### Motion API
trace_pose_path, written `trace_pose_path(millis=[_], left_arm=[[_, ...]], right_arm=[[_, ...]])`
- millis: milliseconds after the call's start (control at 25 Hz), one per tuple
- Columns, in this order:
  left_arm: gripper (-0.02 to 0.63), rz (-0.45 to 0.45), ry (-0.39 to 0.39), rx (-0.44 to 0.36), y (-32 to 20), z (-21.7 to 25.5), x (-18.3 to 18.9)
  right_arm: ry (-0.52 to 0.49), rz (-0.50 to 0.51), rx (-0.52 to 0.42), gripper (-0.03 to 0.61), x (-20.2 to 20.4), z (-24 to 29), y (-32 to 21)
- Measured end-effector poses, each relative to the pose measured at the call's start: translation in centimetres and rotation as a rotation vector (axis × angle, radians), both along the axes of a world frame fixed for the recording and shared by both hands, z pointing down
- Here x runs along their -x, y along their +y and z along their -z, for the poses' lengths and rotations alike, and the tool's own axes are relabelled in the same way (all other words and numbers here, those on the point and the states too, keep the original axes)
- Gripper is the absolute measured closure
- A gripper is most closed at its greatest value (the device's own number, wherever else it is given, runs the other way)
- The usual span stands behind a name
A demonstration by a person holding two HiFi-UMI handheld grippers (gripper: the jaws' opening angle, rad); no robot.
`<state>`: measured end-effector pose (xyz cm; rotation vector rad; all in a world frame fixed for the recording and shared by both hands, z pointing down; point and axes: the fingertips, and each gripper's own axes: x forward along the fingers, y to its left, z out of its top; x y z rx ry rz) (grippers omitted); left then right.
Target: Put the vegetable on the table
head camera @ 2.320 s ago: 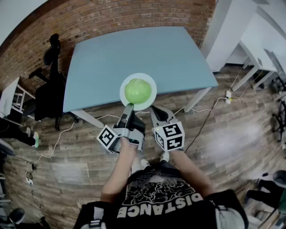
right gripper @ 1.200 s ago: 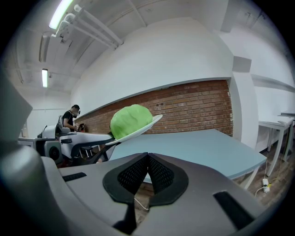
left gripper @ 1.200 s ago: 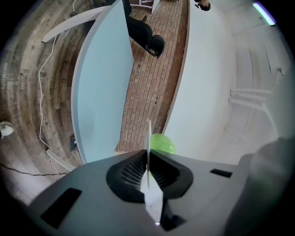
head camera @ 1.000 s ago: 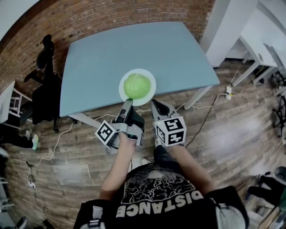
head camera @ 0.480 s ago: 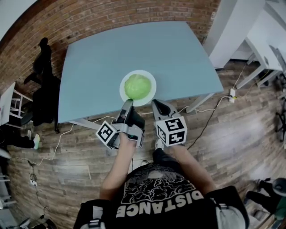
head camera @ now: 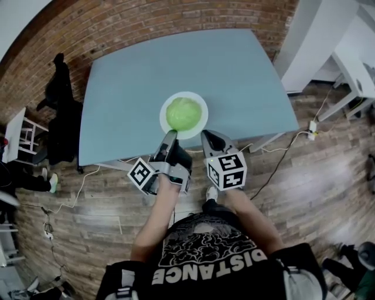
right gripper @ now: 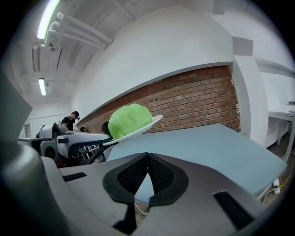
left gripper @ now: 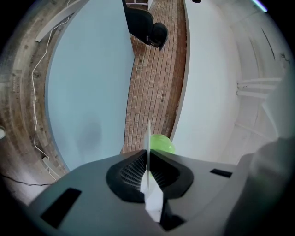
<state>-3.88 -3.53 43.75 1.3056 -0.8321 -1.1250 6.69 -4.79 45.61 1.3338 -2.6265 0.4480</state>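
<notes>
A green round cabbage (head camera: 183, 112) lies on a white plate (head camera: 200, 125) held over the front edge of the light blue table (head camera: 146, 70). My left gripper (head camera: 170, 135) is shut on the plate's near rim; in the left gripper view the plate (left gripper: 149, 138) shows edge-on between the jaws, with the cabbage (left gripper: 162, 143) behind it. My right gripper (head camera: 207, 136) hangs just right of the plate, shut with nothing in it. In the right gripper view the cabbage (right gripper: 130, 119) and plate (right gripper: 148, 125) are tilted above the tabletop (right gripper: 207, 143).
A black office chair (head camera: 58, 117) stands at the table's left end. White desks (head camera: 357, 58) stand to the right. Cables (head camera: 275, 158) trail over the wooden floor under the table's front edge. A brick wall (head camera: 176, 17) runs behind the table. A person (right gripper: 71, 119) stands far off.
Both grippers and the plate with the cabbage have moved slightly forward, further over the table's front edge. The left gripper's hold on the plate is unchanged; the right stays shut.
</notes>
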Motion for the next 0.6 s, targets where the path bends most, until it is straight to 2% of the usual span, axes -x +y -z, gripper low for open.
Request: trace_pose_path(millis=[600], left_arm=[[0.595, 0.045, 0.021, 0.015, -3.5, -0.6, -2.2]], right_arm=[[0.0, 0.043, 0.002, 0.571, -2.0, 0.2, -3.9]])
